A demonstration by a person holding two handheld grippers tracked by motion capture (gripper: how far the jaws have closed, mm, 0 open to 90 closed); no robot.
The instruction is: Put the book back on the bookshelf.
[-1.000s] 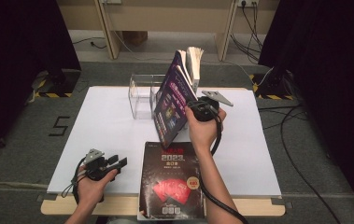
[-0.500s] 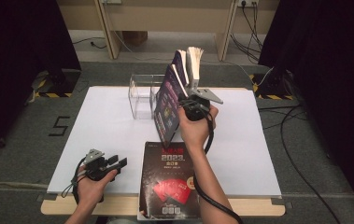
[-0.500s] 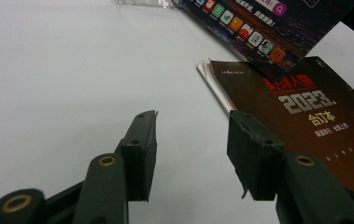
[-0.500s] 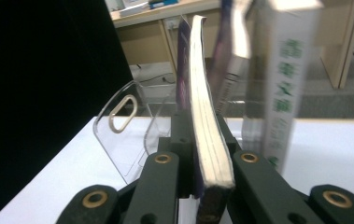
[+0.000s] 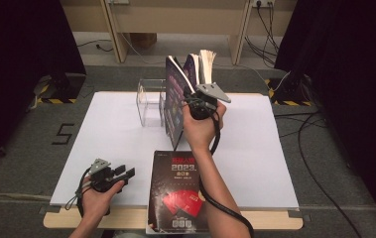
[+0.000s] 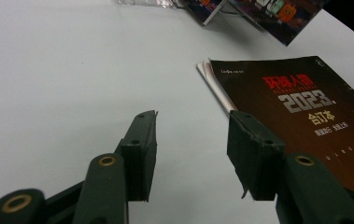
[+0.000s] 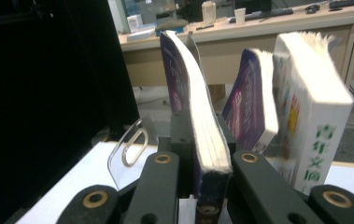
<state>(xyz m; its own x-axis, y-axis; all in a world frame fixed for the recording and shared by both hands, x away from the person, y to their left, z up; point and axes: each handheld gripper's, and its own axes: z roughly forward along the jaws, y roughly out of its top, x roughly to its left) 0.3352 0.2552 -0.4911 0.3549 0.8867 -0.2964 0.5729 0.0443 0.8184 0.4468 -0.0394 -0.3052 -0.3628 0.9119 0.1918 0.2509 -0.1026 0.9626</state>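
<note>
My right gripper (image 5: 191, 98) is shut on the lower edge of a purple-covered book (image 5: 174, 106) and holds it nearly upright above the back middle of the table. In the right gripper view the jaws of that gripper (image 7: 202, 128) clamp the book's (image 7: 198, 107) spine end; they have just been closing on it. A dark magazine marked 2023 (image 5: 178, 193) lies flat at the front centre. My left gripper (image 5: 126, 172) rests at the front left, open and empty, and the left gripper view shows its jaws (image 6: 193, 149) apart beside that magazine (image 6: 300, 112).
A clear acrylic stand (image 5: 148, 101) sits at the back of the white table (image 5: 111, 129). Behind the held book stand another purple book (image 7: 249, 102) and a thick white book (image 7: 312, 102). Desks and cables lie beyond the table.
The right hand has risen and shifted left and farther back with the purple book, which now stands more upright. The left hand has stayed put.
</note>
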